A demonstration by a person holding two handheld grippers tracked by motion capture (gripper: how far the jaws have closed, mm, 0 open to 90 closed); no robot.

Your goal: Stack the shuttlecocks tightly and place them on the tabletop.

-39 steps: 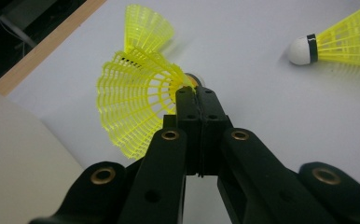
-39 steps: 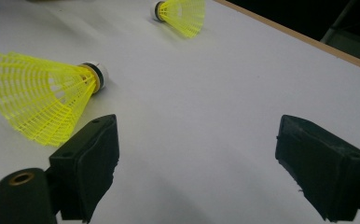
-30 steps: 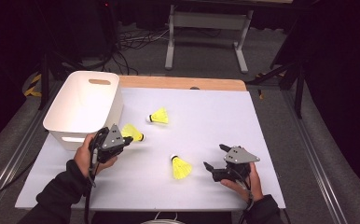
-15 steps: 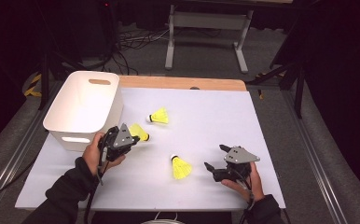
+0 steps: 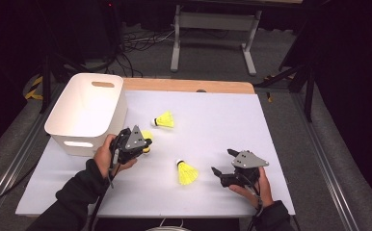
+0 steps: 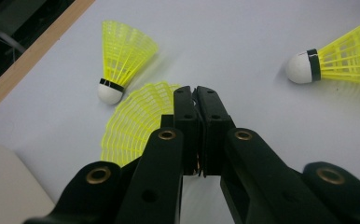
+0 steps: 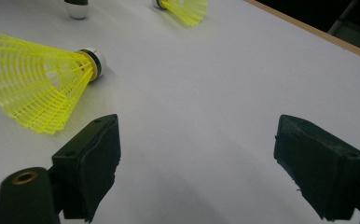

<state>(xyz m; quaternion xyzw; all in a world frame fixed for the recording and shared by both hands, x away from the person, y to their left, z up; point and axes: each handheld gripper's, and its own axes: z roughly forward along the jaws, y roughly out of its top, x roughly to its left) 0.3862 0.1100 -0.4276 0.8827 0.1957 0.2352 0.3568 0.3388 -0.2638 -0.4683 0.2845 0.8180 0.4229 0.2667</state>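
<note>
While left gripper pinches shuttlecock, right gripper gapes.

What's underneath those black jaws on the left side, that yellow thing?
A yellow shuttlecock sits under the closed left gripper; its mesh skirt fans out to one side. The jaws cover its cork end, so whether they pinch it cannot be told. Two more shuttlecocks lie beyond on the table.
</note>
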